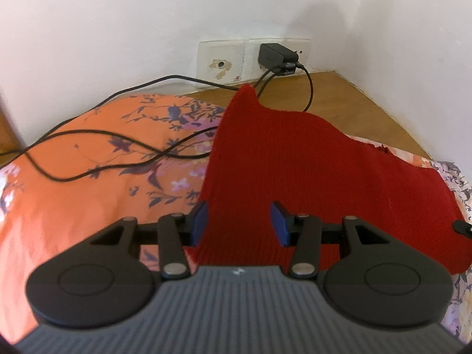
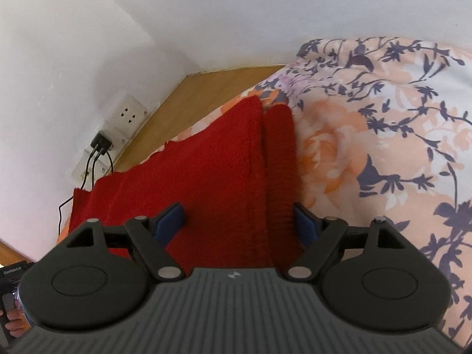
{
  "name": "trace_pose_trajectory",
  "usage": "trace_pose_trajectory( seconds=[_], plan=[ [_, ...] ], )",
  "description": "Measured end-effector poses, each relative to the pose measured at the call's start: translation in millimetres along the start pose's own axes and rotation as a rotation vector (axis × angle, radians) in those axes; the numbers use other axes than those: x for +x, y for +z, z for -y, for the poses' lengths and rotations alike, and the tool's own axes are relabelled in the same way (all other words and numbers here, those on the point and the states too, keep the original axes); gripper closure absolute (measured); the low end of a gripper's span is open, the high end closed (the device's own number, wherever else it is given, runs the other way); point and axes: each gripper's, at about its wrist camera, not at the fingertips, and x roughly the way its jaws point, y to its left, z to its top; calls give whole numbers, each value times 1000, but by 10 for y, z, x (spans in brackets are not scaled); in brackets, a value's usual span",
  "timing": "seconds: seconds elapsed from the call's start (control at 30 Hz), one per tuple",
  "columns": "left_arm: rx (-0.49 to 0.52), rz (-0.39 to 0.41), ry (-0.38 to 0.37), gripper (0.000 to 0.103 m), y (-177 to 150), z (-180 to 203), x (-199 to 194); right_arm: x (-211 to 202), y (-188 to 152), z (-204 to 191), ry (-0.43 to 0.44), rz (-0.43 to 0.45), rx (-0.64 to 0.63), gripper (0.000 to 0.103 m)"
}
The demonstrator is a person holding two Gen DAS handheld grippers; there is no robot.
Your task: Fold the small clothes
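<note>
Red knit garment [image 1: 309,171] lies spread on the floral bedsheet [image 1: 73,200], far edge near the wooden ledge [image 1: 354,100]. Left gripper [image 1: 240,222] jaws wide, straddling the garment's left edge. Right gripper [image 2: 240,221] jaws wide over the sleeve [image 2: 280,153] side. Neither grips cloth. Best: lower both, pinch matching near corners, lift evenly, fold away; avoid the black cable [image 1: 88,150].

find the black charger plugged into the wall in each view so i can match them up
Left wrist: black charger sits top centre, on the wall socket plate above the red knit garment.
Right wrist: charger sits left of centre, beyond the garment's far left corner.
Shared landmark: the red knit garment.
</note>
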Motion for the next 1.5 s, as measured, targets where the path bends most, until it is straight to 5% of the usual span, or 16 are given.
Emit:
trace_pose_trajectory(
  seconds=[0.47, 0.53, 0.7, 0.77, 1.03, 1.5],
  plan=[
    [-44, -33, 106, 54, -230, -79, -274, 228, 92, 31, 68, 15, -3, 23],
    [-40, -33, 124, 54, -259, -77, -299, 246, 92, 30, 72, 17, -6, 29],
    [-47, -27, 159, 55, -320, -79, -368, 190, 111, 112, 129, 37, 37, 70],
    [-50, -25, 169, 54, -341, -68, -398, 137, 141, 170, 172, 42, 78, 73],
    [-73, 2, 204, 54, -399, -57, -589, 0, 248, 40, 276, 54, 148, 75],
    [-82, 15, 173, 54, -289, -233, -610, -232, 390, -712, 323, 83, 136, 78]
  ],
)
